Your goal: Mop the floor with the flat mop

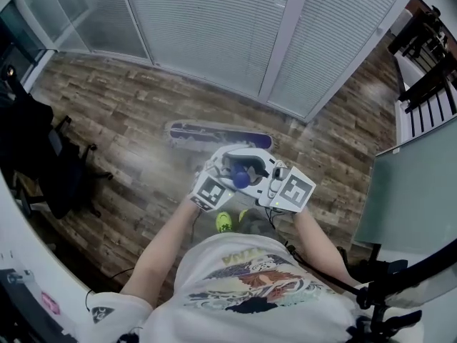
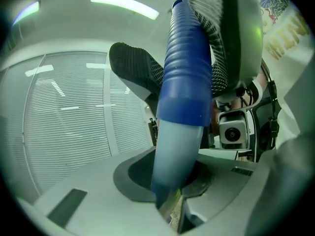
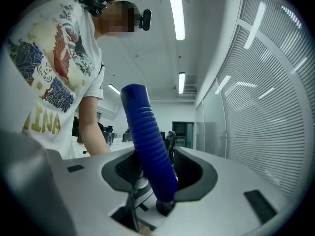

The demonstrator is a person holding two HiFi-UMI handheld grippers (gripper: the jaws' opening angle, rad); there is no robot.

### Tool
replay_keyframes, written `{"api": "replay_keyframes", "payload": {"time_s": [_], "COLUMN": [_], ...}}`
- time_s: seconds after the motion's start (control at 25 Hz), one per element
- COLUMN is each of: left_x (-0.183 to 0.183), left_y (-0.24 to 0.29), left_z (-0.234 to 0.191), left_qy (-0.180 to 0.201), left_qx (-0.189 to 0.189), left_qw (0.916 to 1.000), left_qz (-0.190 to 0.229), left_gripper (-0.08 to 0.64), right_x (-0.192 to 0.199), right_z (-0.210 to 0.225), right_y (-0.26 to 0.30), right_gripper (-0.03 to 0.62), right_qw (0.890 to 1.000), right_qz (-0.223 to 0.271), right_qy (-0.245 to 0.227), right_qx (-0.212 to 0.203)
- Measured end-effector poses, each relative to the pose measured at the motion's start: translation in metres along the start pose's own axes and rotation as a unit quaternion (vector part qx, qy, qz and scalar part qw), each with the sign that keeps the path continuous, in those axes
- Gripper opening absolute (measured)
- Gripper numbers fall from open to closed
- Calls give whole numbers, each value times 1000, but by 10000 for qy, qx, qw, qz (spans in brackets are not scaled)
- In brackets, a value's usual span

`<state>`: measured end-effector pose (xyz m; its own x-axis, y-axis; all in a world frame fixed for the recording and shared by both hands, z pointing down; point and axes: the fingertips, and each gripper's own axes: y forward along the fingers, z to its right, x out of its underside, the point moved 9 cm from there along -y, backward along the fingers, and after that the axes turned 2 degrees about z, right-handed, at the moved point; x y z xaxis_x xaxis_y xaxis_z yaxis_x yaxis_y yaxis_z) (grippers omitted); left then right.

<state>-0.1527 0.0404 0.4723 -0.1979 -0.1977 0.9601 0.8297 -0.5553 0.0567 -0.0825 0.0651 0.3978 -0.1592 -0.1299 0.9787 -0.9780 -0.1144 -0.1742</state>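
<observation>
Left gripper (image 2: 170,177): jaws clamped on the pale shaft of the handle (image 2: 183,82), just under its blue grip (image 3: 147,141).
Right gripper (image 3: 150,178): jaws pinching the ribbed blue grip, higher up the same handle.
Mop head (image 1: 220,135): flat on the wood floor (image 1: 121,113) — ahead of the person, near the blinds (image 1: 214,27).
Grippers: side by side, marker cubes almost touching.

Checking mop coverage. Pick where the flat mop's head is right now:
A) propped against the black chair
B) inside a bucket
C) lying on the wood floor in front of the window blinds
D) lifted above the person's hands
C: in the head view the flat mop's head lies flat on the wood floor, just short of the window blinds.
</observation>
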Motion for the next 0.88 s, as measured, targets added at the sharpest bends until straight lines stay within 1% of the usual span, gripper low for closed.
{"api": "replay_keyframes", "payload": {"time_s": [0.2, 0.4, 0.56, 0.64, 0.88], "left_x": [16, 25, 42, 51, 70], "left_y": [5, 17, 32, 43, 99], "left_z": [-33, -73, -102, -118, -182], "left_qy": [-83, -128, -181, -187, -104], "left_qx": [-124, -130, -97, -68, 127], "left_qw": [9999, 9998, 9998, 9998, 9997], "left_qz": [57, 86, 34, -41, -176], "left_gripper": [71, 71, 71, 71, 78], "right_x": [10, 15, 27, 34, 54], "right_z": [30, 69, 103, 123, 205], "right_y": [20, 38, 48, 52, 47], "right_gripper": [183, 189, 196, 202, 209], "right_qw": [9999, 9994, 9987, 9983, 9984], "right_qz": [71, 192, 181, 169, 113], "right_qy": [121, 242, 299, 337, 440], "right_qx": [-92, -136, -363, -449, -339]}}
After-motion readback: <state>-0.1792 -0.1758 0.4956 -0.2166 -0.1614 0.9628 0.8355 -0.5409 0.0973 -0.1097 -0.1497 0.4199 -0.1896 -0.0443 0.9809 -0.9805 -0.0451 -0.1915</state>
